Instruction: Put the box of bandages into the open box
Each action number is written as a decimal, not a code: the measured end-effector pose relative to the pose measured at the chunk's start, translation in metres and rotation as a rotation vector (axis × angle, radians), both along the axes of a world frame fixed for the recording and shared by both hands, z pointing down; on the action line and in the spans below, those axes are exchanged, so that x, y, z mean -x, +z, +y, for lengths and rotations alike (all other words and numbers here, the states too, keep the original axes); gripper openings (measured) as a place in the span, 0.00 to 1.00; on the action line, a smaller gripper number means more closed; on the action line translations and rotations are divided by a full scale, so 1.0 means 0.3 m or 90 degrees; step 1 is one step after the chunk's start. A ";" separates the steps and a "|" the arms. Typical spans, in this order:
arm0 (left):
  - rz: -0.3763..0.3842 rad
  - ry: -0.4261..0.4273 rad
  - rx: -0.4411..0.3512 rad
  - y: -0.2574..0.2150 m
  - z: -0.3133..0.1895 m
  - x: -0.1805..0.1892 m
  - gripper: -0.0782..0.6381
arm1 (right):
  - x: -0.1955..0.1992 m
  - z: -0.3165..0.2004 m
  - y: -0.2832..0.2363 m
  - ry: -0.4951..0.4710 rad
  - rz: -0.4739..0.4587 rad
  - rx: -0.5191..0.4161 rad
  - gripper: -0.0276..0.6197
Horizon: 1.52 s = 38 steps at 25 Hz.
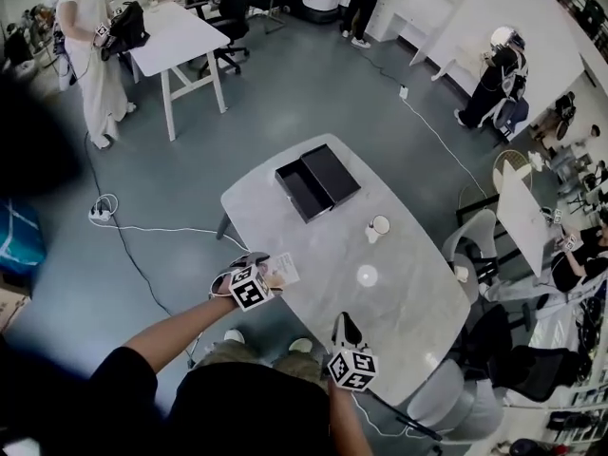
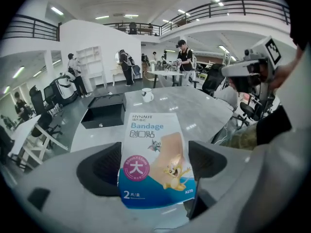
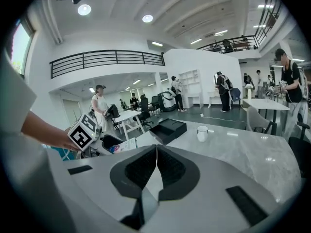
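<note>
The left gripper (image 2: 153, 163) pinches the box of bandages (image 2: 156, 144) by its near end, with one jaw pressed to each long side. The box lies flat with its printed face up. Its long axis runs straight out along the jaws, and its title end points away, toward the open box (image 2: 103, 115). The right gripper (image 3: 156, 165), to the right of the left one and nearer the person, has its jaws pressed together with nothing between them. Both hang at the near edge of a pale grey, marbled table (image 1: 418, 302) with rounded corners. Ahead of the left gripper and well apart from it, the black open box sits on the tabletop with its lid lying flat against its side. A white cup (image 1: 378, 227) stands to the right of it. Beyond the table is a grey floor with a white cable and power strip (image 1: 100, 213), white tables, office chairs and several standing people, all under a railed mezzanine.
</note>
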<state>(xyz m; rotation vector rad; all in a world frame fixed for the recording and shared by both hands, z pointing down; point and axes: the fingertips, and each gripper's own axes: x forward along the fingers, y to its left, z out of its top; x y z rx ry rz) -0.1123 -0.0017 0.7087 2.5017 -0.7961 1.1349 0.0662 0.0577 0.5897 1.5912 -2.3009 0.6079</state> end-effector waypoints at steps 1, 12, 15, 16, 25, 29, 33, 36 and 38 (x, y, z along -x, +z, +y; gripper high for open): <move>0.002 -0.004 0.002 -0.002 0.008 0.033 0.73 | 0.033 -0.010 0.003 -0.008 0.001 0.004 0.06; 0.012 -0.104 0.017 0.039 -0.001 0.327 0.73 | 0.358 -0.176 0.097 -0.118 -0.015 0.035 0.06; 0.005 -0.123 0.021 0.057 -0.058 0.393 0.73 | 0.425 -0.247 0.135 -0.141 -0.027 0.046 0.06; 0.006 -0.128 0.021 0.055 -0.091 0.415 0.73 | 0.449 -0.282 0.143 -0.146 -0.029 0.049 0.06; 0.033 -0.133 0.020 0.046 -0.406 0.499 0.73 | 0.588 -0.581 0.209 -0.150 -0.039 0.073 0.06; 0.044 -0.115 0.016 0.022 -0.530 0.477 0.73 | 0.583 -0.675 0.244 -0.147 -0.042 0.090 0.06; 0.055 -0.117 0.010 -0.017 -0.634 0.443 0.73 | 0.535 -0.758 0.240 -0.128 -0.046 0.092 0.06; 0.045 -0.091 0.013 -0.007 -0.680 0.441 0.73 | 0.513 -0.794 0.215 -0.091 -0.052 0.086 0.06; 0.032 -0.055 0.011 0.002 -0.717 0.424 0.73 | 0.490 -0.816 0.210 -0.061 -0.055 0.082 0.06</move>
